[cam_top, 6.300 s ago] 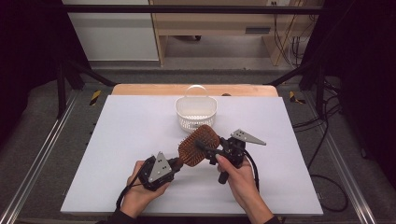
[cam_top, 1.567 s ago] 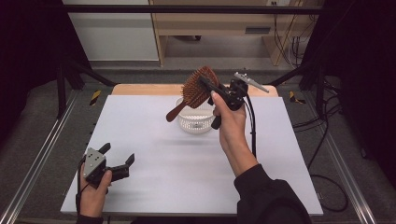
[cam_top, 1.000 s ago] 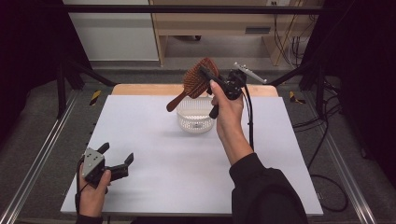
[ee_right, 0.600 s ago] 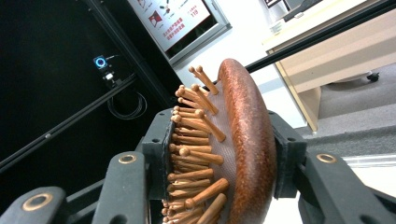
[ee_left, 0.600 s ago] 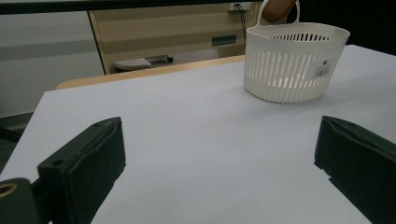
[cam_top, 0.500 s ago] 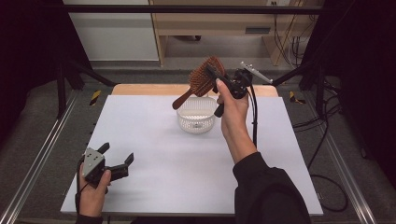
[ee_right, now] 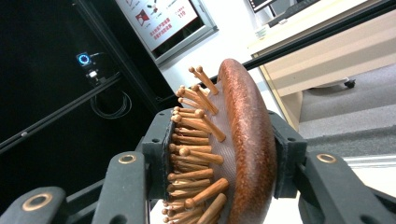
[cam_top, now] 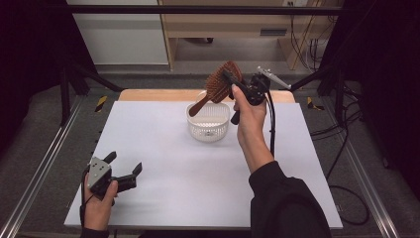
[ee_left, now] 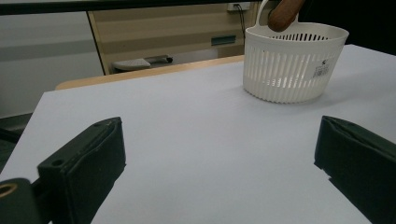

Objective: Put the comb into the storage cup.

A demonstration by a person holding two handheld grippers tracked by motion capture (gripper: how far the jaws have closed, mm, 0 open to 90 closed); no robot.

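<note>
the right gripper [cam_top: 232, 85] clamps a wooden hairbrush [cam_top: 224, 84] by its head, above the white basket [cam_top: 208, 122]; its handle slants down toward the rim. the left gripper [cam_top: 124, 171] rests open, empty, well apart.

poster [ee_right: 161, 18] on wall: "119" legible; basket [ee_left: 294, 63] sticker unreadable.

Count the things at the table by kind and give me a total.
Brush: 1
Basket: 1
Grippers: 2, left open, right shut on the brush
Total: 4
</note>
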